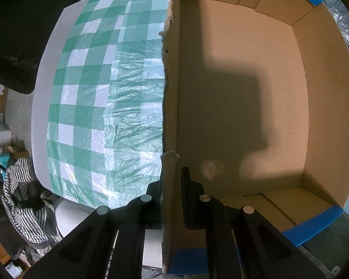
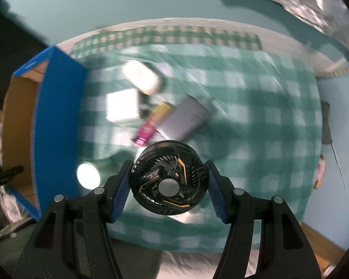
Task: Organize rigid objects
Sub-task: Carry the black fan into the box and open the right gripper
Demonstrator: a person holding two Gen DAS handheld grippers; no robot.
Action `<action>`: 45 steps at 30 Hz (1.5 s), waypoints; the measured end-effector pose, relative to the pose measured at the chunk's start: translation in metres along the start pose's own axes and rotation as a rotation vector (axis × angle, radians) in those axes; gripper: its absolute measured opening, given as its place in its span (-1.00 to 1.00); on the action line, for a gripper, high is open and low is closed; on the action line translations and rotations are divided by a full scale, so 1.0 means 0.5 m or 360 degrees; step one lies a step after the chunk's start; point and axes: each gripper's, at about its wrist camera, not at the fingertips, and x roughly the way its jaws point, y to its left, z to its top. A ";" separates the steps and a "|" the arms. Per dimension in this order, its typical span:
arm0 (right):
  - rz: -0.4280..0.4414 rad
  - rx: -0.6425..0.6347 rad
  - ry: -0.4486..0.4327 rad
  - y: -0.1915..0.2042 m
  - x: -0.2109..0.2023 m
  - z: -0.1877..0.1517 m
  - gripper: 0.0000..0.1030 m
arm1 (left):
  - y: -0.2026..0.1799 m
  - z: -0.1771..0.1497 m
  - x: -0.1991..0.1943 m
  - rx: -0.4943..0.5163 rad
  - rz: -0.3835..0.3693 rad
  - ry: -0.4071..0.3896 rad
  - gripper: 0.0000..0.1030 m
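My left gripper [image 1: 172, 186] is shut on the near wall of an empty cardboard box [image 1: 244, 93], one finger inside and one outside. The box also shows in the right wrist view [image 2: 58, 125], at the left, with blue outer sides. My right gripper [image 2: 168, 179] is shut on a round black fan [image 2: 168, 176] with gold accents and holds it above the table. Beyond it lie a pink and yellow tube [image 2: 153, 122], a grey flat device [image 2: 186, 121], a white square block [image 2: 122, 108] and a white oval case [image 2: 142, 76].
A green and white checked cloth [image 1: 100, 97] under clear plastic covers the table. A striped garment [image 1: 28, 200] hangs on a chair at lower left. Crinkled silver foil [image 2: 302, 2] lies at the upper right. A bright round spot [image 2: 88, 174] shows beside the box.
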 end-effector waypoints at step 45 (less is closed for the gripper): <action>0.0104 -0.0817 0.0160 0.458 0.131 0.244 0.20 | -0.023 0.017 0.024 0.0047 -0.0009 0.0071 -0.82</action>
